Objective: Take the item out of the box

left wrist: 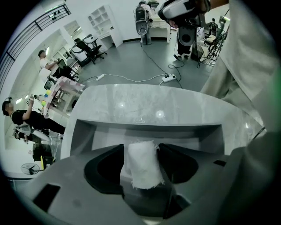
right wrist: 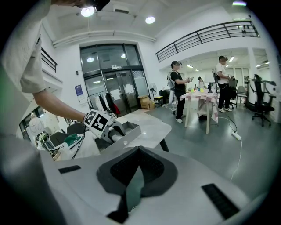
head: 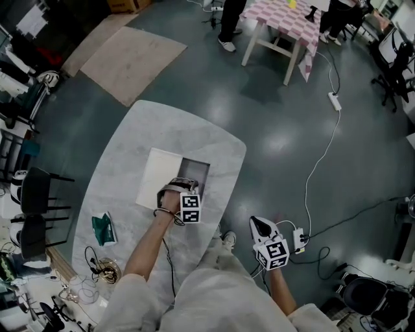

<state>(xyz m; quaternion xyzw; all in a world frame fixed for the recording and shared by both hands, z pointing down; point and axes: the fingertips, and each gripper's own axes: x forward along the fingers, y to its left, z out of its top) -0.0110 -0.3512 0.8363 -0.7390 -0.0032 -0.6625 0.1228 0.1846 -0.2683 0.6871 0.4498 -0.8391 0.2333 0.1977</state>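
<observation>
left gripper [left wrist: 141,151] clamped on frayed white cloth roll [left wrist: 140,169] inside box [left wrist: 149,133], right gripper [right wrist: 138,153] jaws together

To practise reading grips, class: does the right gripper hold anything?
No, the jaws of the right gripper meet with nothing between them.

Open-plan lab hall: glass entrance doors [right wrist: 112,74], mezzanine railing [right wrist: 206,37], office chair [right wrist: 259,99], floor power strip [head: 334,101], cloth-covered table [head: 279,16].
</observation>
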